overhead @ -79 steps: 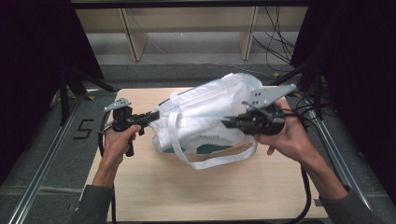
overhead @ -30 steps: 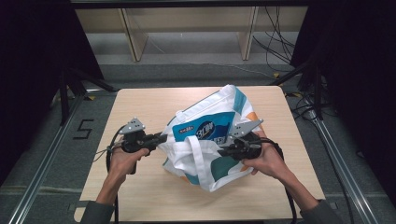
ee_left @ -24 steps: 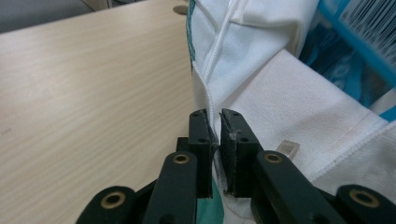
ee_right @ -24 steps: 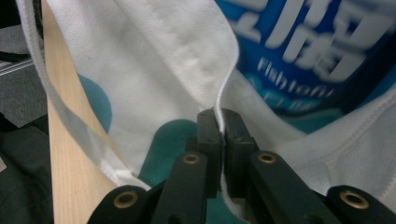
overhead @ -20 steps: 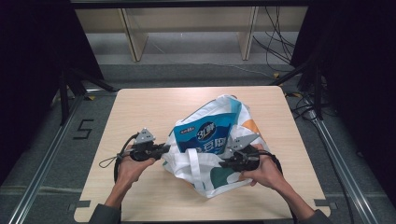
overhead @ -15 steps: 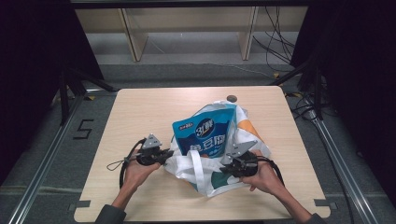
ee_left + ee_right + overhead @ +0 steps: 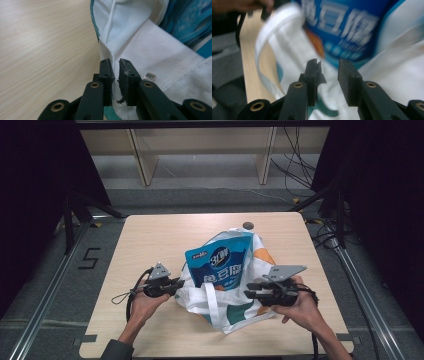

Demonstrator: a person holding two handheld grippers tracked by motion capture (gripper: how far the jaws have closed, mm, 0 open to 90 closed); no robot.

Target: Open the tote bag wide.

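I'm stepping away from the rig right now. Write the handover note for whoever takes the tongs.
Left tongs: jaws a narrow gap apart, white bag fabric between them; they have just been opening.
Right tongs: open, nothing gripped, just been opening, at the bag's other side.
Blue pouch stands upright in the bag's mouth on the table, its top half showing.
Done: bag pulled down around the pouch.
Left, probably: free the left tongs and lift the pouch out.
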